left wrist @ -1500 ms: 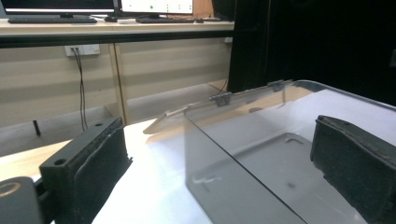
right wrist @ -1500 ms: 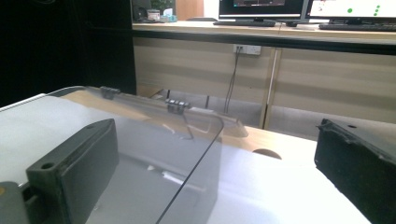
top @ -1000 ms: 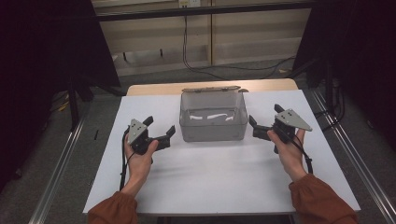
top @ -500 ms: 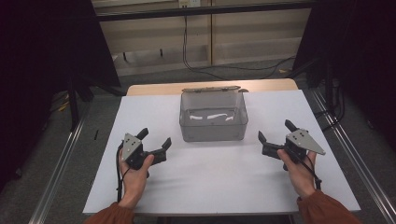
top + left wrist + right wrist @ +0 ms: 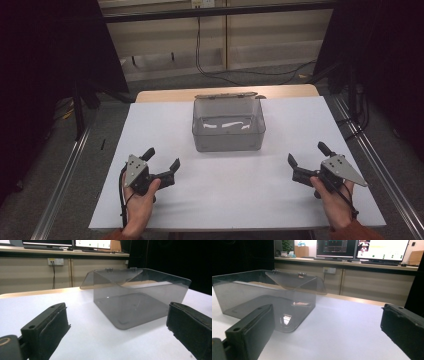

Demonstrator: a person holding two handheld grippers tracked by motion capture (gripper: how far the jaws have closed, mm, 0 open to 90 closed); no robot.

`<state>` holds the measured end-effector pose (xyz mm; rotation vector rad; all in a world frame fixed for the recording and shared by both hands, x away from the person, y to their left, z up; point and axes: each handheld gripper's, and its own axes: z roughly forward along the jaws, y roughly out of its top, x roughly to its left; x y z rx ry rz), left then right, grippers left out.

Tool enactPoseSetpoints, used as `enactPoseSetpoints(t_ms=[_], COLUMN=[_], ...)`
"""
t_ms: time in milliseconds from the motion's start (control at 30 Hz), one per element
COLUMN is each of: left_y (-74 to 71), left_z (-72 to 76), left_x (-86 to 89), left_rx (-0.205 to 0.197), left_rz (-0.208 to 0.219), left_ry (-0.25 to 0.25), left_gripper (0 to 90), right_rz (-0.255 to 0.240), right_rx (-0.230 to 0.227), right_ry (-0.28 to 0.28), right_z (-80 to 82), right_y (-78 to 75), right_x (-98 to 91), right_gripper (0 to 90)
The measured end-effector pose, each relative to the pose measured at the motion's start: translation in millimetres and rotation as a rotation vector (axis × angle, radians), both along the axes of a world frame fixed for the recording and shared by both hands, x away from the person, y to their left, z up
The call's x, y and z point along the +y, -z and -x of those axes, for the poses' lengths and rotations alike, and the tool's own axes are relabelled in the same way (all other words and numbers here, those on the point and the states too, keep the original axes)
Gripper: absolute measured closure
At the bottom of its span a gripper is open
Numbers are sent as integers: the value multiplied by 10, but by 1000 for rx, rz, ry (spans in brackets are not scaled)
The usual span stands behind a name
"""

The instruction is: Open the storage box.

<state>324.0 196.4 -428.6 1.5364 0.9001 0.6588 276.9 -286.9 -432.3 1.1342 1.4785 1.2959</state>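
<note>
Grippers, left [image 5: 161,159] and right [image 5: 308,155]: we see both with jaws spread, empty. Between and beyond them stands one clear box [image 5: 228,126], lid hinged open rearward, long axis crosswise.

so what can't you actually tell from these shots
- Clear box contents: in the high view, glare streaks on its floor could be reflections or small items.
- Lid angle: hinged open behind the box, seen through tinted walls in both gripper views.
- Monitor text, right gripper view: too small.
- The person's forearms: cut by the high view's bottom edge.
</note>
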Motion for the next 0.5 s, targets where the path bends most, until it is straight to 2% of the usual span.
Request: enactPoseSetpoints(t_ms=[133, 233, 300, 367, 500], left_y=[15, 46, 69, 84, 87], left_z=[85, 97, 92, 71, 41], left_x=[49, 79, 86, 76, 58], left_rx=[0, 23, 33, 51, 61], left_rz=[8, 21, 5, 6, -6], left_ry=[-34, -50, -66, -66, -42], left_gripper=[35, 35, 35, 35, 35], right_rz=[9, 11, 2, -2, -12], right_rx=[3, 22, 32, 22, 20], right_ry=[11, 10, 12, 14, 13], right_z=[108, 173, 180, 168, 130], right_y=[37, 96, 111, 109, 111], right_x=[-47, -65, -69, -64, -45], right_gripper=[0, 0, 0, 0, 0])
